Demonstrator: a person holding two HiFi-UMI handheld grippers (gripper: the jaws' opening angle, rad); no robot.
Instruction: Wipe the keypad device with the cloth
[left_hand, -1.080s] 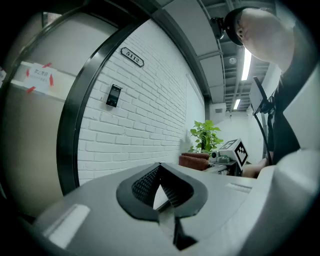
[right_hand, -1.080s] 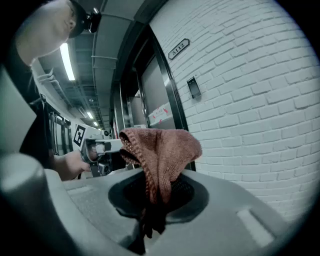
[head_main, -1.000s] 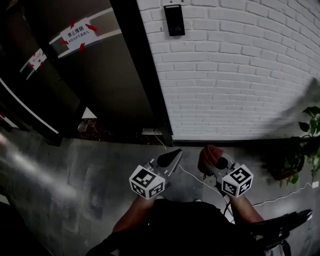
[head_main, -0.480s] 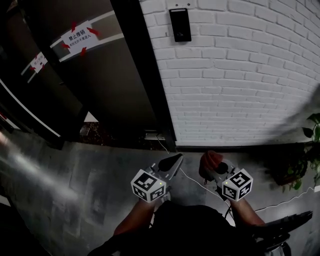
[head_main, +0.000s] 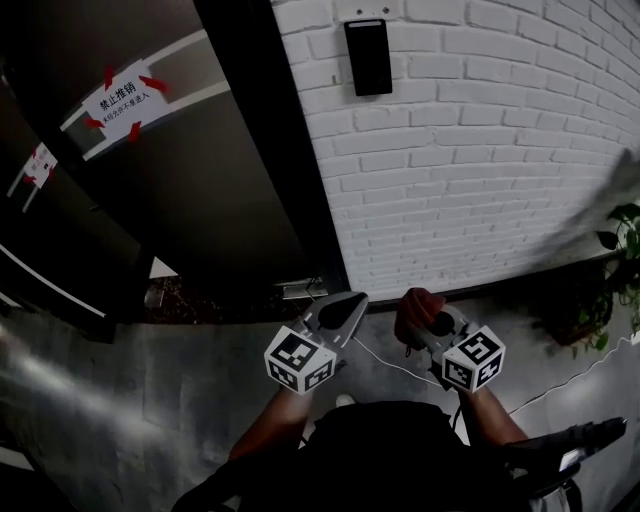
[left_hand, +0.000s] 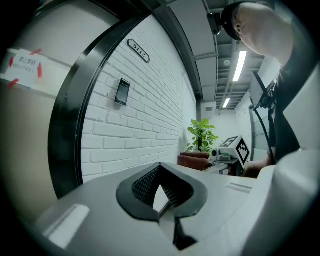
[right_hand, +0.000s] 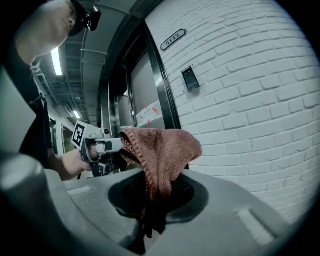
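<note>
- Keypad device, a dark rectangle with its long axis vertical, is mounted high on the white brick wall, just beside the dark door frame.
- Right gripper has its jaws clamped on a reddish-brown cloth, which bunches out above them.
- Left gripper has its jaws pressed together with nothing between.
- Both grippers sit low, well apart from the device, which lies ahead and above them. The cloth-bearing right gripper would probably have to lift up to reach it.
</note>
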